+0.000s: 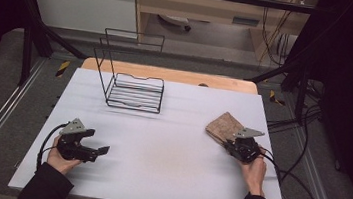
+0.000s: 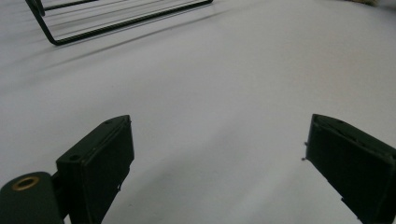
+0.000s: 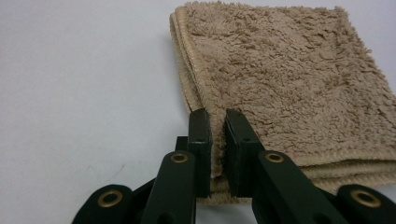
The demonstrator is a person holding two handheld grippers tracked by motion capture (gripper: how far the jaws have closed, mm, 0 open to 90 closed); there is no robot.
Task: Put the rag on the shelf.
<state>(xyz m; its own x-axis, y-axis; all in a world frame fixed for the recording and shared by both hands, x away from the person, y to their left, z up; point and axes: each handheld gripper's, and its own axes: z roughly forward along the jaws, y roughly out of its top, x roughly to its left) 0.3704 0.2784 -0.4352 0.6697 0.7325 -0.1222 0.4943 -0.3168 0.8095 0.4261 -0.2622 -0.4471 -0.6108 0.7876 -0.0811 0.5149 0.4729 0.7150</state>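
From above, the folded towel [image 1: 223, 126] lies at the table's [image 1: 156, 167] right edge, the right gripper [image 1: 234, 142] at its near corner. The left gripper [image 2: 219, 158] is spread over bare table. The right gripper [image 3: 218, 135] pinches the towel's [image 3: 289, 74] corner; take all layers before lifting.

No legible text or labels.
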